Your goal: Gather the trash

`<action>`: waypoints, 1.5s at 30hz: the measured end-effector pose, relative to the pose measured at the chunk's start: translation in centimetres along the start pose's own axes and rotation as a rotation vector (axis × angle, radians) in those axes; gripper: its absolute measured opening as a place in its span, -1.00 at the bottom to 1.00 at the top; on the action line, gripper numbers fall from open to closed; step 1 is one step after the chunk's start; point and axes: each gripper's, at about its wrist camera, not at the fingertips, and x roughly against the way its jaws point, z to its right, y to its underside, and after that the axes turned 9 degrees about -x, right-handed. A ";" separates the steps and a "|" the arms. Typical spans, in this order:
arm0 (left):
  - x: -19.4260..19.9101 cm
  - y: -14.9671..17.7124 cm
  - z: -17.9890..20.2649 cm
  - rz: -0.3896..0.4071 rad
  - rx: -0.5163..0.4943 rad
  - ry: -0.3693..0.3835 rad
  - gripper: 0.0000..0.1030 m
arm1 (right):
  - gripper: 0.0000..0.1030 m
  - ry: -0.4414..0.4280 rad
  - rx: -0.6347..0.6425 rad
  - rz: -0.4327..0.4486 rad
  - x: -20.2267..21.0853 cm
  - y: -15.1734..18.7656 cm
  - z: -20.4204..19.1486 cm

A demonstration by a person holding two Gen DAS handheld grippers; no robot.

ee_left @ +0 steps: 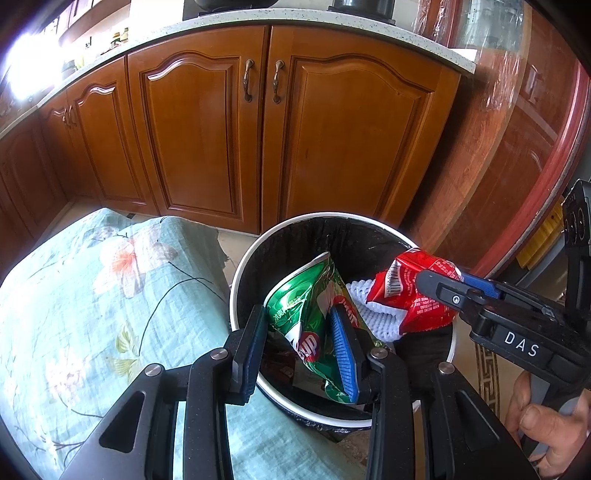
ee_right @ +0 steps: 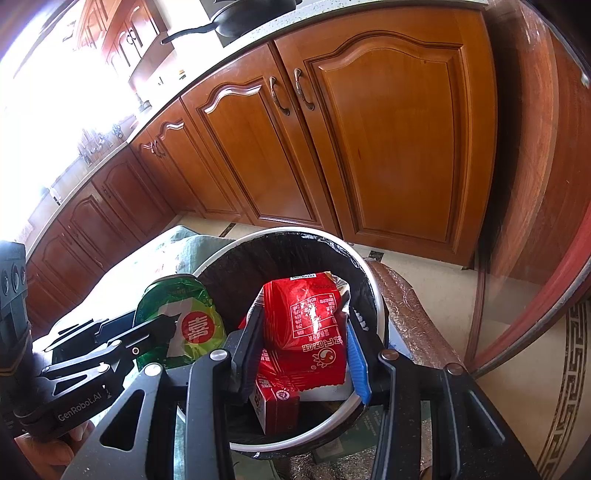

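A round white trash bin point(ee_left: 243, 258) with a black liner stands on the floor; it also shows in the right wrist view point(ee_right: 375, 288). My left gripper point(ee_left: 299, 343) is shut on a green snack bag point(ee_left: 306, 295) and holds it over the bin's left side; the bag also shows in the right wrist view point(ee_right: 192, 325). My right gripper point(ee_right: 304, 343) is shut on a red snack bag point(ee_right: 310, 317) over the bin's right side; the gripper point(ee_left: 447, 284) and red bag point(ee_left: 410, 295) also show in the left wrist view. A white knitted thing point(ee_left: 373, 314) and a red box point(ee_right: 277, 406) lie inside the bin.
A surface under a pale green floral cloth point(ee_left: 92, 295) lies left of the bin. Wooden kitchen cabinets point(ee_left: 258, 129) with a white countertop point(ee_left: 332, 33) stand behind. A plastic-wrapped red-brown furniture edge point(ee_right: 413, 314) is right of the bin. A frying pan point(ee_right: 240, 18) sits on the counter.
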 end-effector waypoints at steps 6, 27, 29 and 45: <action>-0.3 -0.2 -0.2 -0.016 0.000 0.002 -0.33 | -0.17 0.004 0.002 -0.005 -0.3 -0.3 -0.1; 2.9 0.6 -1.7 0.011 0.035 0.001 0.20 | 0.34 -0.058 -0.035 0.024 1.0 -0.3 -0.8; 3.5 1.3 -2.1 0.019 0.047 -0.002 0.24 | 0.37 -0.066 -0.033 0.031 1.4 -0.1 -1.0; 11.9 13.8 -5.8 0.134 0.265 -0.007 0.39 | 0.86 -0.189 -0.090 0.161 7.0 8.1 -4.7</action>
